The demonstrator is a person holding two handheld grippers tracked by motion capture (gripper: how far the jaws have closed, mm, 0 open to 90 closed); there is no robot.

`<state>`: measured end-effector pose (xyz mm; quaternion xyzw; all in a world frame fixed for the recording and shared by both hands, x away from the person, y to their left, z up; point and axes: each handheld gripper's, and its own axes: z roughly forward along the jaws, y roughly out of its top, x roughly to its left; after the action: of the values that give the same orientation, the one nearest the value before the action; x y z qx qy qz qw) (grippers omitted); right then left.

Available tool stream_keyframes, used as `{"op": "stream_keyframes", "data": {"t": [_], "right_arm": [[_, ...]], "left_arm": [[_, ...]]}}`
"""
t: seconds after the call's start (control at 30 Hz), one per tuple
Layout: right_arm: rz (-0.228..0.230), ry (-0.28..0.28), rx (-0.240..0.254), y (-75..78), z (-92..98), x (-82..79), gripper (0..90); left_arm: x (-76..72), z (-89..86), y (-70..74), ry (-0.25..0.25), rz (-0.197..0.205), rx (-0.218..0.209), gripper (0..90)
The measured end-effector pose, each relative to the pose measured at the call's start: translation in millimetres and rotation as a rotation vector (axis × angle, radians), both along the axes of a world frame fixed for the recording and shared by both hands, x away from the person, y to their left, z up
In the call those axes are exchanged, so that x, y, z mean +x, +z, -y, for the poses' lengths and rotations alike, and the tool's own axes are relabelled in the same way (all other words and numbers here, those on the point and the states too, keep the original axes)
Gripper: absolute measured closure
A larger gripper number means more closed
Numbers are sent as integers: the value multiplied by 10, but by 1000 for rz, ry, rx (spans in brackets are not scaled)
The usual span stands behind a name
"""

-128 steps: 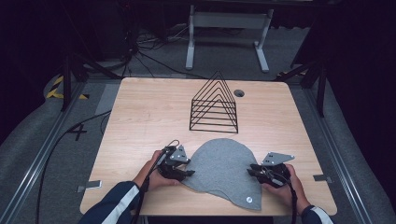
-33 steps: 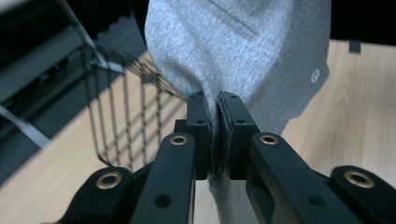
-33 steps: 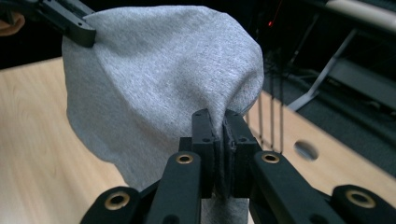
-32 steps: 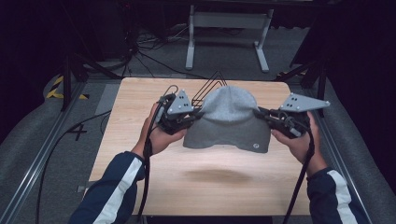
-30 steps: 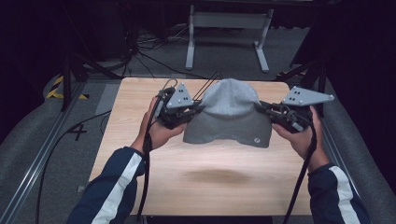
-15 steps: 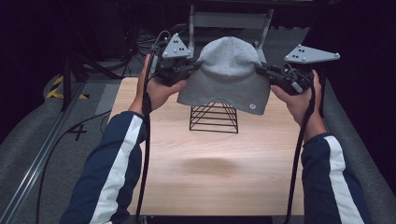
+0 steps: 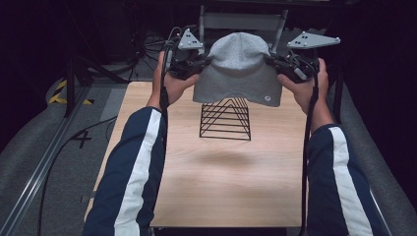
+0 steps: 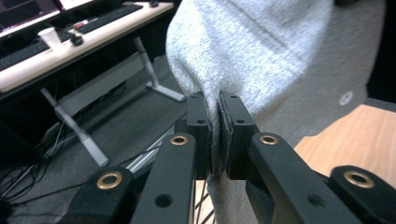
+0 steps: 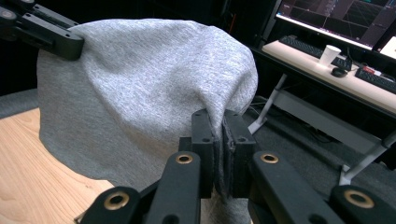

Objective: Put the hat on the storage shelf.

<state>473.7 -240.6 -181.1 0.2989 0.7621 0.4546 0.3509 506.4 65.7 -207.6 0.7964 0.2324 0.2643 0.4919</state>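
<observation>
A grey beanie (image 7: 238,69) hangs in the air above the far part of the wooden desk (image 7: 216,182), stretched between the two grippers. Its lower edge hangs just above the black wire rack (image 7: 225,119) standing on the desk; from the high view it is hard to say whether cloth and wire touch.

The left gripper (image 7: 193,63) grips the beanie's left edge and the right gripper (image 7: 281,63) its right edge, both held up at the far side with the sleeved forearms reaching in from the near edge.

The left gripper view shows what the high view does not: its jaws are pressed together with a fold of grey knit pinched between them. The right gripper view shows the same for its own jaws, closed tight on the fabric, with the other gripper clamped at the far upper corner.

These two views also take in a long work surface (image 9: 336,70) with keyboards, monitors and a white cup (image 9: 330,54).
</observation>
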Motion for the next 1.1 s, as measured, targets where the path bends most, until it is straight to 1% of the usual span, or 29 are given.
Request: {"op": "stream_keyframes", "data": {"t": [0.07, 0.13, 0.2, 0.23, 0.37, 0.4, 0.53, 0.67, 0.73, 0.77, 0.9, 0.97, 1.0, 1.03, 1.07, 1.1], "right_arm": [[-11, 4, 5, -50, -8, 30, 849], [-21, 10, 5, -101, -22, 48, 849], [-26, 7, -6, -149, -32, 69, 849], [-31, 6, -4, -169, -30, 85, 850], [-39, 22, 11, -215, -14, 98, 849], [-37, 25, 8, -219, -8, 91, 849], [-37, 43, 16, -218, 23, 33, 849], [-35, 59, 15, -212, 19, -41, 849], [-33, 64, 14, -210, 18, -63, 849], [-37, 65, 16, -209, 15, -75, 849], [-35, 71, 5, -219, 3, -98, 848], [-37, 77, 2, -239, -2, -112, 849], [-37, 77, 2, -239, -2, -112, 849], [-46, 78, -8, -281, -15, -108, 848], [-50, 77, -15, -302, -18, -99, 848], [-50, 77, -15, -302, -18, -99, 848]], "left_arm": [[39, 9, -65, 3, -15, 6, 838], [66, 3, -122, -2, -29, -7, 838], [82, 7, -162, 14, -29, 1, 838], [98, -1, -178, 8, -39, -9, 838], [81, -8, -208, -19, -37, -21, 838], [70, -19, -207, -26, -34, -15, 838], [9, -85, -181, -43, -32, -44, 839], [-104, -122, -121, -64, -5, -31, 839], [-137, -135, -113, -69, -2, -28, 839], [-151, -140, -115, -72, -3, -19, 839], [-174, -143, -144, -84, -5, -11, 839], [-178, -142, -196, -81, -10, 2, 838], [-178, -142, -196, -81, -10, 2, 838], [-160, -133, -249, -77, -16, 11, 838], [-149, -128, -281, -77, -22, 10, 838], [-149, -128, -281, -77, -22, 10, 838]]}}
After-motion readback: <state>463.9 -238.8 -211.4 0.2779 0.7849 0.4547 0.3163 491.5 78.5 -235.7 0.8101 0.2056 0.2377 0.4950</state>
